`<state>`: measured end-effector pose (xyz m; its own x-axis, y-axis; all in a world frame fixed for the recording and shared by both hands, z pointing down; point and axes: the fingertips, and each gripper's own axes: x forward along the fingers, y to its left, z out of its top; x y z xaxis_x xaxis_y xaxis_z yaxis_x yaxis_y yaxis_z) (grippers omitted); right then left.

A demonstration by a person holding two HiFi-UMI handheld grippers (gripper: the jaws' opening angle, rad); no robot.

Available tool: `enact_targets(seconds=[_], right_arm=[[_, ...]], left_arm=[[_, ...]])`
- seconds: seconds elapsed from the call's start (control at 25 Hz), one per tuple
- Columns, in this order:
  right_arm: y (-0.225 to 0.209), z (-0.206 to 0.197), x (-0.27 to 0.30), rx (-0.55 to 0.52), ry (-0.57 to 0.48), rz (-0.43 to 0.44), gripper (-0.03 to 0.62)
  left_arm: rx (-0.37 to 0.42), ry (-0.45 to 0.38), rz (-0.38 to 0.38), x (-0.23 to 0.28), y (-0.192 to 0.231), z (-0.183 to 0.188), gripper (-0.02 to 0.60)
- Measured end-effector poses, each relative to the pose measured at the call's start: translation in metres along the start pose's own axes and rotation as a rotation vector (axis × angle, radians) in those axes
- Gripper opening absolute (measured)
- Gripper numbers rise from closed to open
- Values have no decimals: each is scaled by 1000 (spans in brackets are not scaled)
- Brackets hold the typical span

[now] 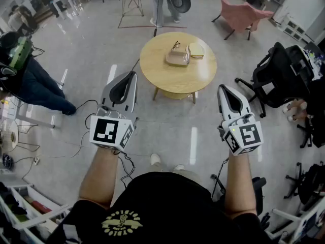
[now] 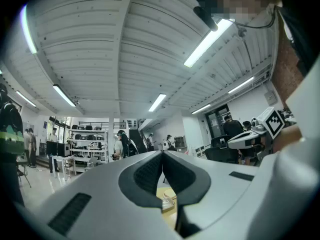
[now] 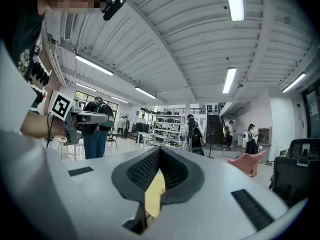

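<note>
Head view: person standing on a pale glossy floor, both forearms held out level. The left gripper (image 1: 131,78) and right gripper (image 1: 223,90) sit side by side, noses pointing at a round wooden table (image 1: 157,67) ahead. Both hang over bare floor, well short of the table's near edge, so nothing is within reach of either.

Left gripper view: the left gripper (image 2: 162,156) has its jaws pressed together with nothing between them. A sliver of tabletop (image 2: 169,215) shows through the notch below the tips, so it appears aimed at the table.

Right gripper view: the right gripper (image 3: 159,153) is the same, jaws closed on each other and empty. The yellow in the notch is the tabletop (image 3: 154,194) behind, not something held.

On the table, toward the far side:
- A shallow tan tray (image 1: 177,59) with a small item in it, too small to identify.
- A round dish (image 1: 196,50) touching or just beside the tray on its right.

Surroundings:
- A marker cube (image 1: 110,131) rides on each gripper.
- Cables (image 1: 81,136) trail across the floor at left.
- A seated person (image 1: 30,80) is at far left.
- An office chair (image 1: 277,75) stands to the right.
- A pink chair (image 1: 238,13) stands beyond the table.
</note>
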<state>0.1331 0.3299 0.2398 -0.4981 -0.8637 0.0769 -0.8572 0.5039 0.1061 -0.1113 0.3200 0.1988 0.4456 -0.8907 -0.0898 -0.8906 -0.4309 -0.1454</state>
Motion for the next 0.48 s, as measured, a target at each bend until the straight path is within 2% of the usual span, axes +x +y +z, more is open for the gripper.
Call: enact_targets(seconds=[0.32,0.48], right_arm=[[34,-6,23,17,34,4,14],[49,-3,34,7,19,-11,14]], left_arm=[[-45,-31,-1,-9,38,-12,18],[-57,-38,-10,-12,62,-14,18]])
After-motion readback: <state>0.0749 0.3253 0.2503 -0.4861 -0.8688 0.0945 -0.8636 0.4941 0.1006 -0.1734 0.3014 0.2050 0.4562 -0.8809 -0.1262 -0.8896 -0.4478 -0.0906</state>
